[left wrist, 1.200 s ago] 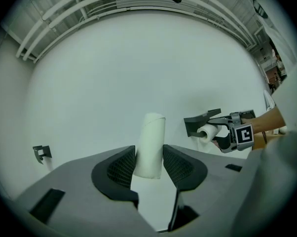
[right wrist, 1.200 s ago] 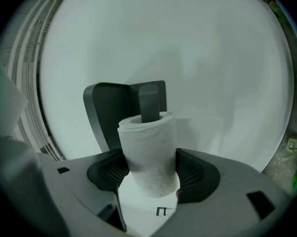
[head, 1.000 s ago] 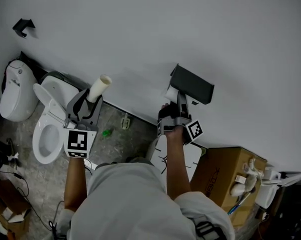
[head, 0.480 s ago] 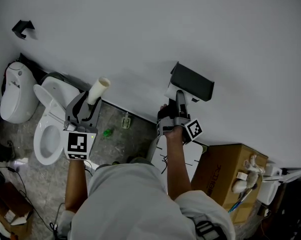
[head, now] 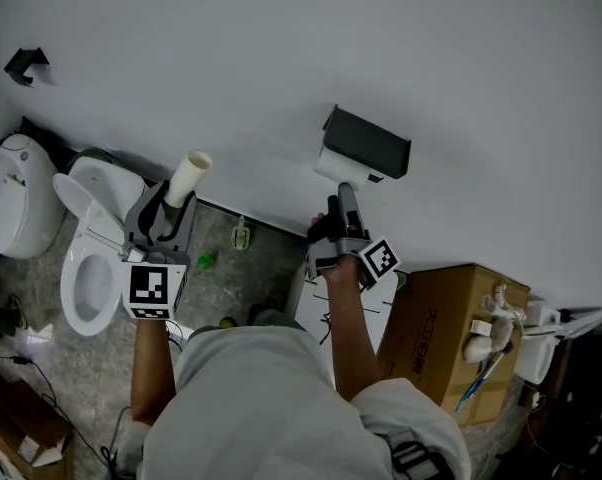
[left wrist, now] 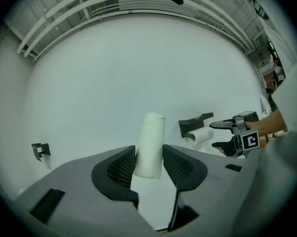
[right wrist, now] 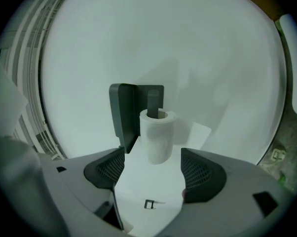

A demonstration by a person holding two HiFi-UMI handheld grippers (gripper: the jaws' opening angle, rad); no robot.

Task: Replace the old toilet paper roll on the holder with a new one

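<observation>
My left gripper (head: 171, 203) is shut on a bare cardboard tube (head: 189, 173), which sticks up and away from its jaws toward the wall; the left gripper view shows the tube (left wrist: 150, 144) pinched between both pads. On the wall a black holder (head: 369, 143) carries a full white paper roll (head: 333, 165). My right gripper (head: 339, 203) sits just below and in front of it, its jaws opening. In the right gripper view the roll (right wrist: 157, 132) hangs on the holder's peg (right wrist: 153, 102) beyond the fingertips, and neither pad touches it.
A white toilet (head: 91, 258) with its seat up stands at the left, with another white fixture (head: 16, 208) beyond it. A cardboard box (head: 451, 338) sits at the right. A black hook (head: 23, 63) is on the wall, and small green items (head: 206, 260) lie on the floor.
My right gripper has drawn back from the holder, leaving the roll on the peg, and its jaws stand wider. The left gripper keeps the tube and has hardly moved.
</observation>
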